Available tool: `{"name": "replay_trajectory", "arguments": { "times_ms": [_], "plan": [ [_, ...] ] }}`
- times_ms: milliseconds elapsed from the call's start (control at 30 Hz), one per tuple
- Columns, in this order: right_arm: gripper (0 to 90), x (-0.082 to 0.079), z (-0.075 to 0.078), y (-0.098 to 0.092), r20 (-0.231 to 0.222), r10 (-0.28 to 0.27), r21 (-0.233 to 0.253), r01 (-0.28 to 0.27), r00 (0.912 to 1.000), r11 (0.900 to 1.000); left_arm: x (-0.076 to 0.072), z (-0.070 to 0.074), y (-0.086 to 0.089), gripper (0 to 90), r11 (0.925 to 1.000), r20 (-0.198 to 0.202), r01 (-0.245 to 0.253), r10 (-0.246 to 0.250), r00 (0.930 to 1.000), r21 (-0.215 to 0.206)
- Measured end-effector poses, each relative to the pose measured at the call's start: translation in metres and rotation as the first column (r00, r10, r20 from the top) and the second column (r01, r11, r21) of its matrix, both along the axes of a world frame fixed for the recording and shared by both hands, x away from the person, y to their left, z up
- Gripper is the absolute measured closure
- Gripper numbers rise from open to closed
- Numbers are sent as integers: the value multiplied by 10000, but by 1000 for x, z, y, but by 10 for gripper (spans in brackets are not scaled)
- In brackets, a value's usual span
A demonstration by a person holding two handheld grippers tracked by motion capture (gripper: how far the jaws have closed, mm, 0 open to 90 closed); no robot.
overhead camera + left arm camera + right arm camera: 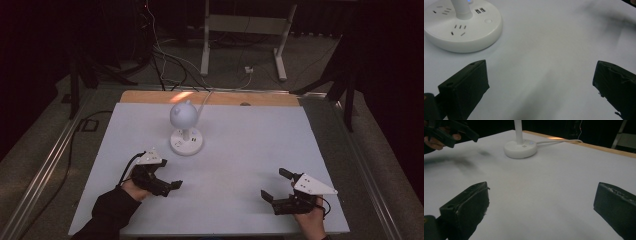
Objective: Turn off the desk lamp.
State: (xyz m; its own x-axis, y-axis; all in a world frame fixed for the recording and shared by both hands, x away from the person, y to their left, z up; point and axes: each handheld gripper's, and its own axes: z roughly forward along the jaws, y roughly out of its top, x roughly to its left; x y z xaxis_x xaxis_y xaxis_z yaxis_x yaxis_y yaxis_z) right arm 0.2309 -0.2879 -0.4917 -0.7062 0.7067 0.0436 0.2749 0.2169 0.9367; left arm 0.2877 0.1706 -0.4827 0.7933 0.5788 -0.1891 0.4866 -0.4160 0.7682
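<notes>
Holding both grippers wide open over the table, we had nothing clamped in either one. Our left gripper sat near the front left of the white tabletop, jaws spread apart with only bare surface between them in the left gripper view. Our right gripper hovered at the front right, well apart from the left one, and its jaws were just as wide in the right gripper view.

Moving outward, the thing we were clearly set up for was the little desk lamp with the round white head, standing on its socket base toward the back middle of the table. That base had outlets and USB ports on top, plus a small round button, so our guess was the lamp was parked there so either gripper could reach it. The left gripper was the nearer one, with the base just up and to the left of its jaws.

A white cable ran from the base off the back edge, where a wooden strip showed.
</notes>
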Motion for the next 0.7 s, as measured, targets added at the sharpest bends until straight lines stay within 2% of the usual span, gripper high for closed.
{"name": "replay_trajectory", "arguments": {
  "times_ms": [167, 233, 400, 500, 700],
  "plan": [
    [0, 0, 0, 0, -13, -19, -4, 19, 10000, 10000, -11, -5, 13, 10, 9998, 48, -69, 68, 10000, 181],
    [0, 1, 0, 0, -14, -16, -12, 16, 10000, 10000, -16, -7, 18, 10, 9998, -9, -134, 135, 9999, 135],
    [0, 1, 0, 0, -25, -16, -45, 16, 10000, 10000, -28, -9, 35, 10, 9991, 182, -418, 420, 9990, -122],
    [0, 1, -1, 0, -52, -32, -43, 32, 10000, 10000, -34, -13, 45, 10, 9974, 167, -637, 643, 9978, -349],
    [0, 1, -1, 0, -68, -32, -38, 32, 10000, 10000, -44, -19, 59, 10, 9934, 133, -1011, 1019, 9947, -542]
  ]
}}
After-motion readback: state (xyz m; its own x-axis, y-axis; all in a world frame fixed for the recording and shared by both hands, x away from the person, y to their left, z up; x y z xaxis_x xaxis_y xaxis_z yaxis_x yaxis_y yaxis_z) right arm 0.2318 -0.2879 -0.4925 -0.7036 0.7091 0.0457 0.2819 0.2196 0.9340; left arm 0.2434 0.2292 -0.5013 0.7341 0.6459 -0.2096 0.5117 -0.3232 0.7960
